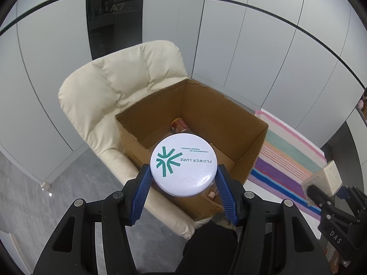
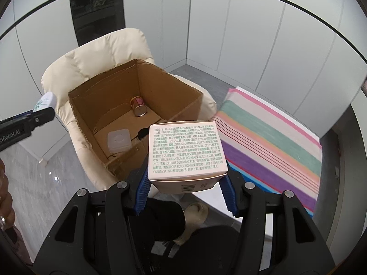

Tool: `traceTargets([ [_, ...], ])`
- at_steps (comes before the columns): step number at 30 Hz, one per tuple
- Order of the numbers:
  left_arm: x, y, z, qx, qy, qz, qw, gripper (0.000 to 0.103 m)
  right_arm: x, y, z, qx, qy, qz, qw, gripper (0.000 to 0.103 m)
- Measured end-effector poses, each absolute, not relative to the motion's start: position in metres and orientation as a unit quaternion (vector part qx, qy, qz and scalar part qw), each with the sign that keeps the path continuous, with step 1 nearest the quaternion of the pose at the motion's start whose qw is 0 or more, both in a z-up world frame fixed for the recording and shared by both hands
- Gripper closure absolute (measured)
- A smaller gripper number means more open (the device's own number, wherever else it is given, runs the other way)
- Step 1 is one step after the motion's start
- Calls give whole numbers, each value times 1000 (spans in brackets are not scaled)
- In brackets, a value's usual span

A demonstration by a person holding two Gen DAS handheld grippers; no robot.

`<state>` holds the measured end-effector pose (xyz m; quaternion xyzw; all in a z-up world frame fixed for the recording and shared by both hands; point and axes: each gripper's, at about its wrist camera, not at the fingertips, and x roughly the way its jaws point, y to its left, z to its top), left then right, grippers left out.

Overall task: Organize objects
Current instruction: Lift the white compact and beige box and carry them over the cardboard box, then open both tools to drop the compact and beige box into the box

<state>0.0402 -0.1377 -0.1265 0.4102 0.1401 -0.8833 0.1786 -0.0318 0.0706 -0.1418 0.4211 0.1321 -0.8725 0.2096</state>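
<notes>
We see one cream padded armchair against pale panelled walls, and on its seat one open brown cardboard box with its flaps out of the way. Just beside the chair lies one striped cloth in pink, green, peach, purple and blue bands.

Inside the box we count three things: one red and gold metal can lying on its side near the far corner, one translucent white square plastic container near the closer wall, and one small dark object just beside that container, too dim for us to identify.

We hold two grippers, each with blue ribbed pads. The left gripper clamps one round white compact, printed with a teal emblem and the words FLOWER LURE, its pads pressing on opposite edges; the compact hangs above the near side of the box. The right gripper clamps one pale peach cardboard carton covered in fine printed text with a barcode on its near face; it hangs over the near right corner of the box, beside the striped cloth.

Each gripper shows at the edge of the other's view, well apart from its partner. Below the right gripper we see one beige slipper on the floor.
</notes>
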Motion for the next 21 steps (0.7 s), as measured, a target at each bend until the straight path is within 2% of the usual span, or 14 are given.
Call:
traceTargets([
  [13, -51, -170, -151, 427, 136, -877, 173, 44, -120, -22, -167, 419, 164, -856, 255, 46],
  [14, -57, -173, -154, 434, 136, -873, 175, 33, -125, -27, -169, 418, 163, -853, 266, 39],
  [15, -62, -175, -157, 441, 137, -868, 183, 18, -132, -32, -170, 418, 159, -851, 274, 29],
  [16, -66, -179, -160, 448, 141, -862, 191, 12, -138, -36, -173, 421, 156, -849, 277, 5],
  [17, -70, -182, -162, 453, 151, -857, 194, 7, -142, -39, -174, 422, 155, -849, 277, 0],
  [21, -77, -189, -166, 453, 172, -856, 179, 7, -155, -46, -183, 424, 155, -849, 274, 0],
])
